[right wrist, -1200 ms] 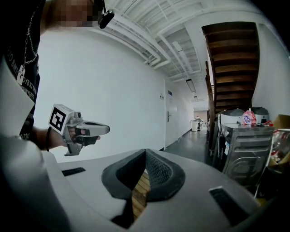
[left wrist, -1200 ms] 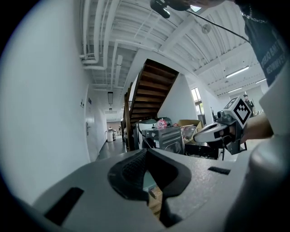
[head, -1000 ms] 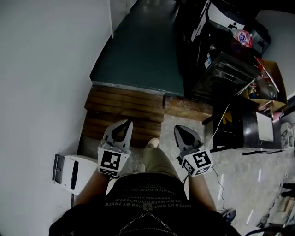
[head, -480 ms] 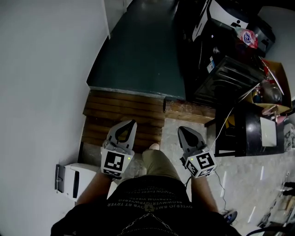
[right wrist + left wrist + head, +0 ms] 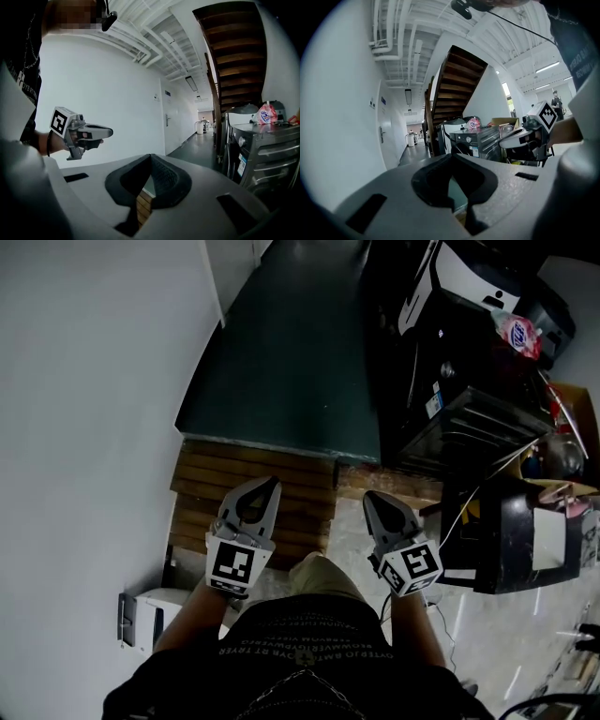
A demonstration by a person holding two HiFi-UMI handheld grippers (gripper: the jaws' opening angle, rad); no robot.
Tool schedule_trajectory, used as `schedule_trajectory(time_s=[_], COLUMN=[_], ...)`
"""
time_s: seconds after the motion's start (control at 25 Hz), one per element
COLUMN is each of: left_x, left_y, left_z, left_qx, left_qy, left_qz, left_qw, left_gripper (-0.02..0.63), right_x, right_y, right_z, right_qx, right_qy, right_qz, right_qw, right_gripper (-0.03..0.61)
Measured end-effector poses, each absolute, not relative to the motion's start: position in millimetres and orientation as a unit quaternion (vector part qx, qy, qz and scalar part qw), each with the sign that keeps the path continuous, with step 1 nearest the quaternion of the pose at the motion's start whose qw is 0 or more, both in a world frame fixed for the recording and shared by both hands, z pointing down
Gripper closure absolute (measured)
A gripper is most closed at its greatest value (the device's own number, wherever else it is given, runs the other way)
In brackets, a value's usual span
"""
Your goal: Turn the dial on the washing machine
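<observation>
Well short of the washing machine (image 5: 469, 362), I am holding left gripper (image 5: 265, 488) and right gripper (image 5: 373, 502) closed, empty; dial (image 5: 468, 139) untouched.

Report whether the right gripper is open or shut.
Shut and empty. The right gripper shows its jaw tips touching in its own view, nothing between them.

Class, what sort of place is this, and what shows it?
Probably a utility corridor in a large building: a long hallway, a wooden staircase overhead, washing machines along one side.
</observation>
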State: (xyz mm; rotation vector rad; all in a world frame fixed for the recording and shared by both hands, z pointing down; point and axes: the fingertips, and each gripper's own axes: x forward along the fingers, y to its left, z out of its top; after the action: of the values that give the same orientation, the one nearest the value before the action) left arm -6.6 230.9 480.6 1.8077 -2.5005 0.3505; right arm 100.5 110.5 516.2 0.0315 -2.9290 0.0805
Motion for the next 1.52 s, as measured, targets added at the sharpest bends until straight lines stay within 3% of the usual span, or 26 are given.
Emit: schedule_trajectory(time_s=[0.44,1.52], left_x=[-62.5,-175.0], left_y=[133.7,184.5], left_z=[434.9,399.1], left_qx=[0.601,0.665], left_qy=[-0.792,-0.737], left_qz=[0.109,0.122], left_qw=[0.000,-0.002], left_gripper=[0.609,0.609], right_x=[38.6,-54.4], right_y=[34.4,89.6], right_z=[479.6,435.3], right_qx=[-0.009,0.094], right_qy=[-0.994,-0.991], right_qz=[0.015,0.031], right_qw=[0.109,0.086], right_gripper=[0.581,0.581])
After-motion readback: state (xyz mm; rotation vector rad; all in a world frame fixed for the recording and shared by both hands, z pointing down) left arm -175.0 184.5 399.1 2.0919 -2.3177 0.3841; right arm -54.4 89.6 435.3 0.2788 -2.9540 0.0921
